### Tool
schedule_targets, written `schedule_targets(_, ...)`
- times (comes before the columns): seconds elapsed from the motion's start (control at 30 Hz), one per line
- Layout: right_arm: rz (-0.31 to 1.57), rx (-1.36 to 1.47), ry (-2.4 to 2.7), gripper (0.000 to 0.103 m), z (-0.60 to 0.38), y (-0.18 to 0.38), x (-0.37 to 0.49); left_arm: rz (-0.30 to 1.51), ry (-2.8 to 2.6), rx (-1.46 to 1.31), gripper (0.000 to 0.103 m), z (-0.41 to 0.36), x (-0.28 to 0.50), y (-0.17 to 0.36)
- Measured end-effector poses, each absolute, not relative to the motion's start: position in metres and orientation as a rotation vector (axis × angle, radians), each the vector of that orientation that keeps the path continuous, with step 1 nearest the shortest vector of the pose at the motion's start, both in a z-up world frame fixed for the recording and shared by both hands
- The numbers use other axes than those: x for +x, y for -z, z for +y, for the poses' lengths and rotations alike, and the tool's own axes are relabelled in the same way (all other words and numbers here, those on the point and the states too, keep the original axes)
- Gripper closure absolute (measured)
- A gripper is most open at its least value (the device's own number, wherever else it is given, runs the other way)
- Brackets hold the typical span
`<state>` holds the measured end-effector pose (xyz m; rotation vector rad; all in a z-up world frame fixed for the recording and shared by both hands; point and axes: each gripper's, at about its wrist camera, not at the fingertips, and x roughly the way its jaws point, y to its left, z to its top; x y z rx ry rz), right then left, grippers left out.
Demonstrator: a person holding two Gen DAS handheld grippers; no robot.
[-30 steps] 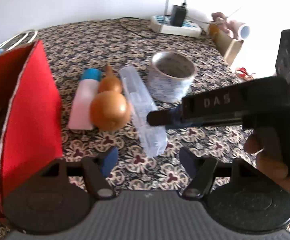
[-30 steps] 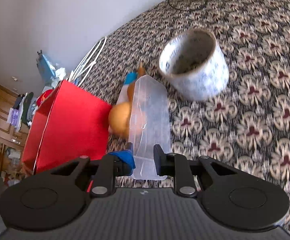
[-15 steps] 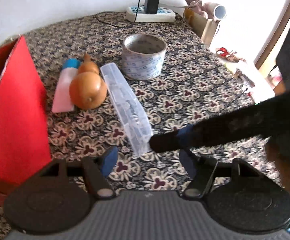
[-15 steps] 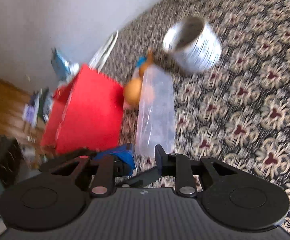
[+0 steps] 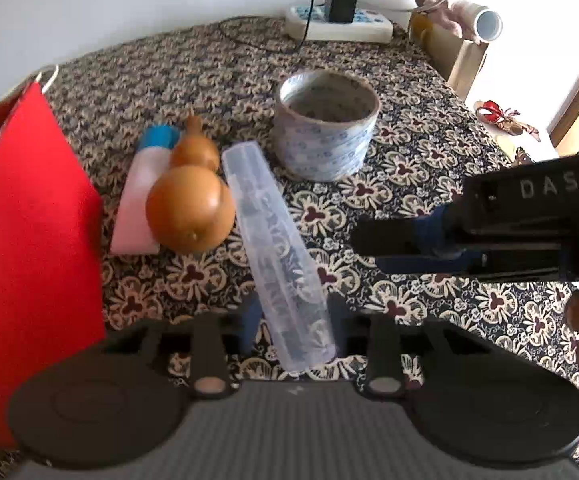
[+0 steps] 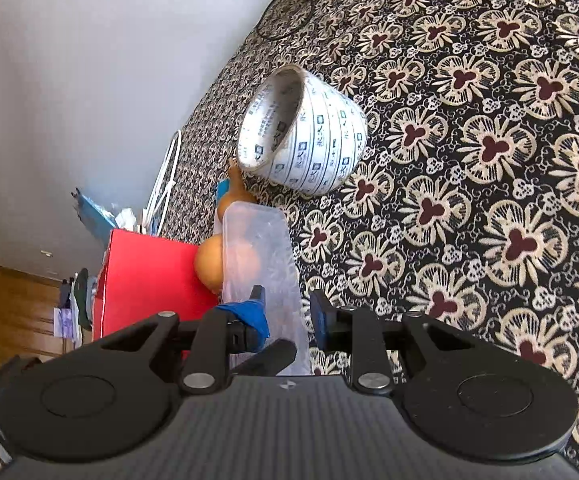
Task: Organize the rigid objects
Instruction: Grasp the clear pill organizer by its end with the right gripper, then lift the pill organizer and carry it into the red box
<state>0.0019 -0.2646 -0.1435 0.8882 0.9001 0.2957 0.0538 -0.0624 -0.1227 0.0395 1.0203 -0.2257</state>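
The left gripper [image 5: 292, 322] has its two dark fingers on either side of the near end of a long, narrow, clear plastic case [image 5: 277, 248]; its jaws have just been closing, and they now sit against the case's sides, apparently gripping it. The case is translucent with rounded corners, and the cloth's pattern shows through it. In the right wrist view the right gripper [image 6: 287, 314] straddles the same case [image 6: 259, 264] near its close end; its jaws have just been opening, and whether the pads still press on the plastic cannot be told. The case lies on a dark tablecloth printed with cream and maroon flowers [image 5: 409, 168], its long axis running from the left gripper away and slightly leftward toward the far side of the table. Just left of it rests a smooth tan gourd [image 5: 189, 208], touching or nearly touching the case, and behind the gourd lies a pink bottle with a blue cap [image 5: 139, 200]. A red paper bag [image 5: 29, 240] stands at the left edge. Beyond the far tip of the case sits a wide roll of white printed tape [image 5: 325, 136]. Farther back, a white power strip with a black adapter [image 5: 337, 26] lies against a pale wall.
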Motion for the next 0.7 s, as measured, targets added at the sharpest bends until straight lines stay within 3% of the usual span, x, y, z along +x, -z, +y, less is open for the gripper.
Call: schedule_targets(0.7, 0.895, 1.003, -0.408, 0.092, -0.265, 0.158, -0.014, 1.013, 0.368, -0.231, 0.074, -0.021, 0.024, 0.103)
